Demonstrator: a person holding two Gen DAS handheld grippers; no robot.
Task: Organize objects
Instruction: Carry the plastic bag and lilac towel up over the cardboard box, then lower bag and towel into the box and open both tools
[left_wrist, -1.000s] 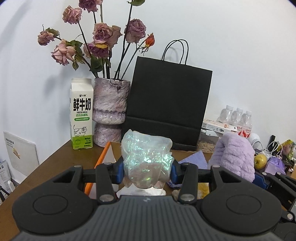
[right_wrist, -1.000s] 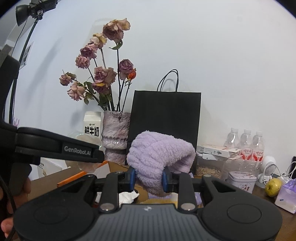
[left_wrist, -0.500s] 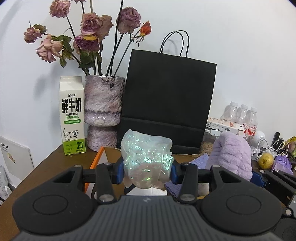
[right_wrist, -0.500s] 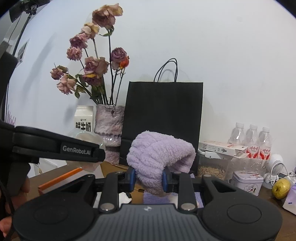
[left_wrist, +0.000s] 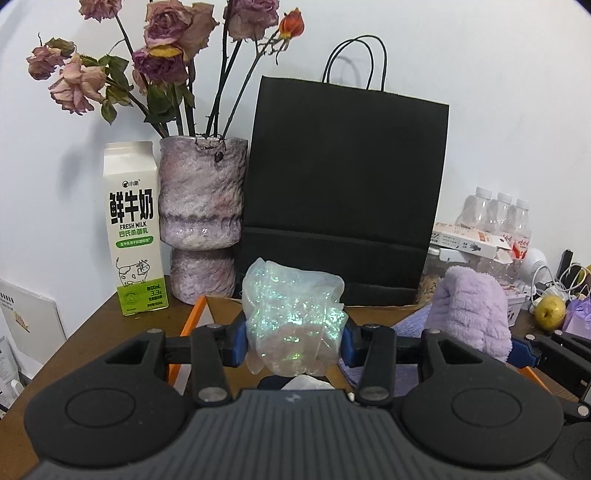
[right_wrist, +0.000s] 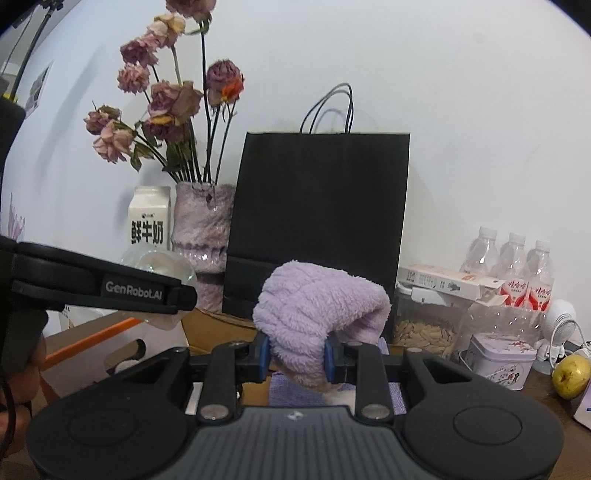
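Observation:
My left gripper (left_wrist: 291, 341) is shut on a soft translucent glittery pouch (left_wrist: 293, 317), squeezed between its blue pads and held above an open cardboard box with an orange edge (left_wrist: 192, 321). In the right wrist view, my right gripper (right_wrist: 294, 356) is shut on a fluffy lilac towel (right_wrist: 317, 306) that bulges up over the fingers. The same towel (left_wrist: 472, 314) shows at the right of the left wrist view. The left gripper (right_wrist: 110, 288) crosses the left side of the right wrist view, with a hand (right_wrist: 18, 384) beneath it.
A black paper bag (left_wrist: 347, 192) stands straight ahead against the white wall. A vase of dried roses (left_wrist: 203, 214) and a milk carton (left_wrist: 135, 232) stand to its left. Water bottles (right_wrist: 513, 266), a seed jar (right_wrist: 424, 325), a tin (right_wrist: 498, 356) and a pear (right_wrist: 570, 371) crowd the right.
Both grippers have moved forward toward the bag and vase, which now look larger. The pouch and the towel stay gripped as before.

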